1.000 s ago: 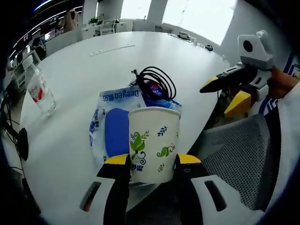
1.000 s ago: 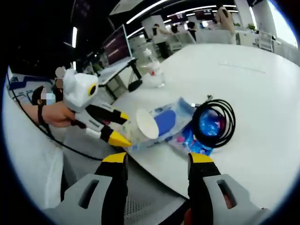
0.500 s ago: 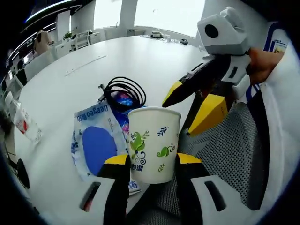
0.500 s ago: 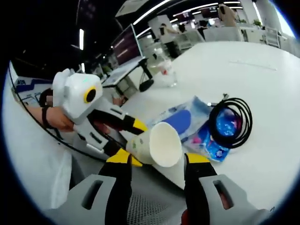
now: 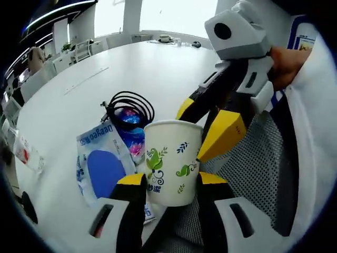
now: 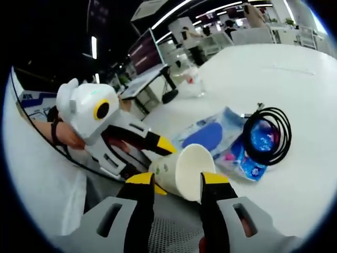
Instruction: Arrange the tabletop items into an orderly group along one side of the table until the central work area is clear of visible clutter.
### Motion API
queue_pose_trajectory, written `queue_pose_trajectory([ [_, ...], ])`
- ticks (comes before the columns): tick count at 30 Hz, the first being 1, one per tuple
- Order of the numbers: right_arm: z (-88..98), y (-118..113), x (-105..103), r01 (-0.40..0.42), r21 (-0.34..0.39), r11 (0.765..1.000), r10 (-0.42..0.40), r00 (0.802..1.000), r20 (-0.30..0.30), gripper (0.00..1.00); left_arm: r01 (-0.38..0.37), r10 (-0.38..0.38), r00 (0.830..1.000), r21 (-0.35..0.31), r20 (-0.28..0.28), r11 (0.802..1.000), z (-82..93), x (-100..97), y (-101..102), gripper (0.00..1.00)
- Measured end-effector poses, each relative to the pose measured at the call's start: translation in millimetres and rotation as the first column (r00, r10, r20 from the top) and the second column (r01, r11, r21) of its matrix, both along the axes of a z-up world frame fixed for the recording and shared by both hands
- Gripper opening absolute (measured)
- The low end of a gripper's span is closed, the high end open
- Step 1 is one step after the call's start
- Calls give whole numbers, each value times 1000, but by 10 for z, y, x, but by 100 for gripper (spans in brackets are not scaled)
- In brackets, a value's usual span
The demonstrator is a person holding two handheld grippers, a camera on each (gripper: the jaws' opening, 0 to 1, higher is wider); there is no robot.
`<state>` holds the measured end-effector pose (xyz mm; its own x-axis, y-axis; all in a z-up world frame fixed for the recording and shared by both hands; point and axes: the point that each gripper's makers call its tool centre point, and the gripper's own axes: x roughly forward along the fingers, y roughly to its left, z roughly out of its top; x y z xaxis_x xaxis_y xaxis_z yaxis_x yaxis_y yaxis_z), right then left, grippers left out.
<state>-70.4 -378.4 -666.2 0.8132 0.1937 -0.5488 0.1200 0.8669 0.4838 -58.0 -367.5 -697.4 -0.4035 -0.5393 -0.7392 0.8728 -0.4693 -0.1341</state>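
- Paper cup [image 5: 173, 162]: white with green leaf print, held off the near table edge over a mesh chair seat [image 5: 253, 174]; my left gripper [image 5: 171, 182] has its jaws pinched on the lower wall, cup upright in the left gripper view.
- Same paper cup [image 6: 181, 171] in the right gripper view: mouth facing me, long axis running roughly along my right jaws.
- Right gripper [image 6: 176, 182]: jaws spread, one on each side of the rim; I cannot tell whether they touch it. It is the arm nearer the mouth; the left holds the base end.
- Coming move, as I judge it: a handover, turning on the rim sitting between my right jaws.
- White table [image 5: 131, 68]: blue plastic packet [image 5: 102, 163], coiled black cable [image 5: 129, 105] on a colourful pouch [image 5: 131, 142], water bottle [image 6: 192, 84] farther off.
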Motion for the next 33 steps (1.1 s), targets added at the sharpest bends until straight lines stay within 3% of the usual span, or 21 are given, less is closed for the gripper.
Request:
queue_pose_trajectory([
  [5, -6, 27, 2, -10, 5, 1000, 10, 1000, -1, 25, 27, -27, 1000, -1, 12, 1000, -1, -22, 7, 37],
  [11, 60, 41, 31, -11, 10, 1000, 11, 999, 33, 8, 37, -37, 999, 6, 18, 999, -16, -6, 12, 37],
  [24, 136, 105, 73, -16, 47, 999, 13, 998, 61, 1, 51, -51, 998, 9, 26, 999, -40, -20, 8, 37],
  [33, 163, 61, 68, 7, 47, 999, -11, 998, 66, 0, -5, 5, 1000, 1, -2, 1000, -37, 0, -37, 38],
])
